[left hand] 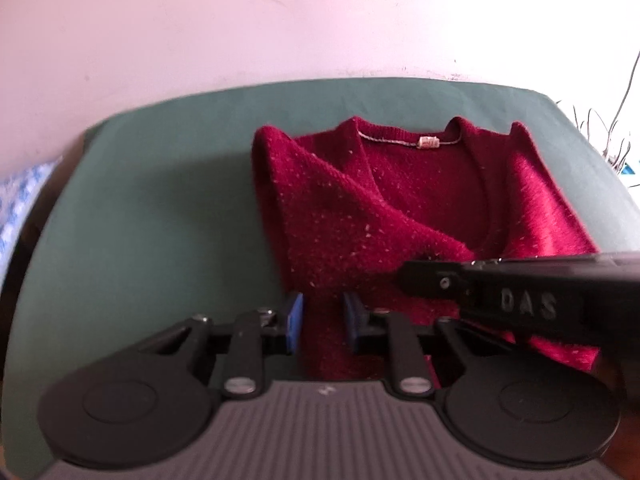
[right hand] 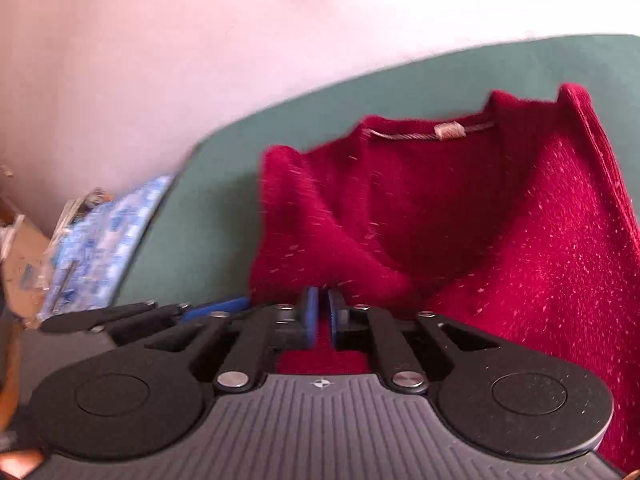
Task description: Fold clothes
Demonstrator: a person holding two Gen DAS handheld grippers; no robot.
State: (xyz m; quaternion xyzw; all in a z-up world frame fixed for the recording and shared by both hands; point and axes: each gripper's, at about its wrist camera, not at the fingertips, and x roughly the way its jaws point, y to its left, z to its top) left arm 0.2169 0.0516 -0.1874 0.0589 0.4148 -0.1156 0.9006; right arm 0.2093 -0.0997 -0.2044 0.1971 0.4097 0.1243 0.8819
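A dark red knit sweater (left hand: 380,208) lies on the green tabletop (left hand: 160,208), its collar and label (left hand: 427,142) at the far side and both sides folded inward. My left gripper (left hand: 323,320) hovers at the sweater's near edge. Its blue pads (left hand: 294,320) stand apart with red fabric between them. My right gripper (right hand: 323,320) has its blue pads almost together, with a thin strip of the sweater (right hand: 500,240) pinched between them at the near edge of the folded left flap. From the left wrist view, the right gripper (left hand: 408,276) reaches in from the right, resting on that flap.
A pink wall (left hand: 280,20) rises just behind the table's far edge. A blue-and-white patterned cloth (right hand: 104,240) and a cardboard box (right hand: 24,264) sit off the table's left side. Thin plant stems (left hand: 612,136) show at the far right. Bare green tabletop (right hand: 192,232) lies left of the sweater.
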